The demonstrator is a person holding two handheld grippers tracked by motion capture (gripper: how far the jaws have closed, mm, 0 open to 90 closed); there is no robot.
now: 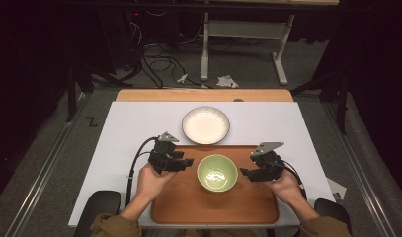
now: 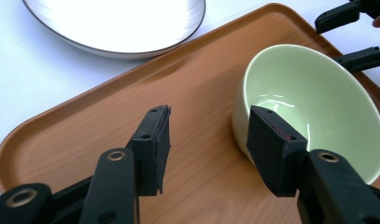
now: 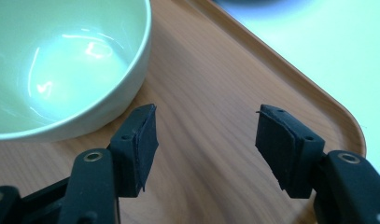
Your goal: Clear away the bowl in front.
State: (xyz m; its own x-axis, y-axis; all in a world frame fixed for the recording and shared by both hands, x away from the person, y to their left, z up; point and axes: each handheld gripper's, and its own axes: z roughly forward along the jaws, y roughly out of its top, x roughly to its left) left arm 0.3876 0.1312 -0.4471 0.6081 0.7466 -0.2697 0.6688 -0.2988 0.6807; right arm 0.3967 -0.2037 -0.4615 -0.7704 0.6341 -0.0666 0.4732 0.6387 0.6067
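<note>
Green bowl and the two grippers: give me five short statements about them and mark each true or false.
1. The green bowl stands on the wooden tray. True.
2. The green bowl holds soup. False: it is empty, with bare glaze showing inside.
3. The left gripper is clamped on the bowl's rim. False: its jaws stand open beside the bowl, with bare tray between them.
4. The right gripper is open, with nothing between its jaws. True.
5. The white plate sits on the tray next to the bowl. False: it rests on the white table surface beyond the tray's far edge.
</note>
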